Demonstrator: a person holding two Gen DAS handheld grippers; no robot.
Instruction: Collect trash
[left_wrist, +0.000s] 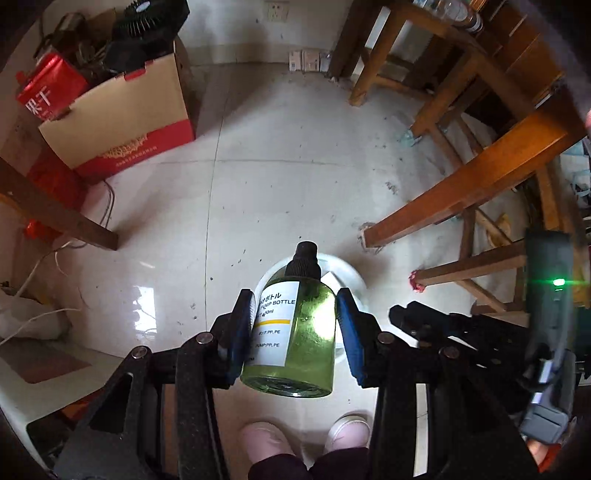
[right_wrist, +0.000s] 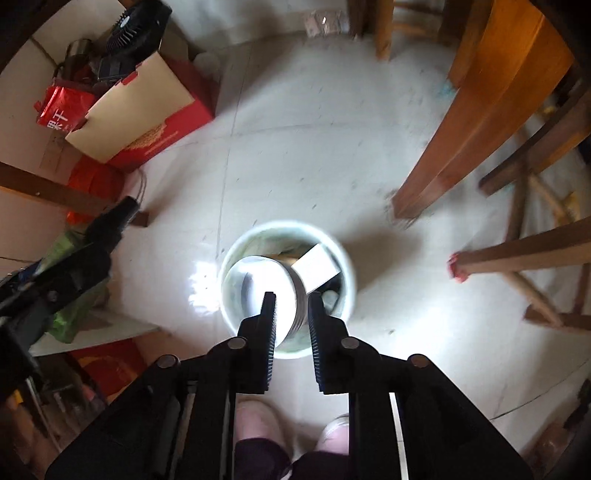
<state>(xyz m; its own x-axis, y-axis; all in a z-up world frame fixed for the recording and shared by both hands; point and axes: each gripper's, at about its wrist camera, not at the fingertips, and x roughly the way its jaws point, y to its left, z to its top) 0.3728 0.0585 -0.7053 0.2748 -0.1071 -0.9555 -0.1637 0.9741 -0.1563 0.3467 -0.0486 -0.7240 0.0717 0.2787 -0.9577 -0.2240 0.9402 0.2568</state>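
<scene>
A green pump bottle (left_wrist: 295, 332) with a black cap and a white label is clamped cap-forward between the blue pads of my left gripper (left_wrist: 294, 295). It hangs over a white round bin (left_wrist: 352, 275) on the floor. In the right wrist view my right gripper (right_wrist: 291, 295) points down over the same bin (right_wrist: 288, 224), its black fingers a little apart with nothing pressed between them. Just past the fingertips, a white ribbed cup (right_wrist: 264, 284) lies in the bin's mouth beside a white box (right_wrist: 316, 267).
A cardboard box with a red base (left_wrist: 125, 125), holding a black fan and a red bag, stands at the far left. Wooden table and chair legs (left_wrist: 454, 195) crowd the right. White cables (left_wrist: 44, 266) trail at the left. A person's pink shoes (left_wrist: 266, 439) are below the grippers.
</scene>
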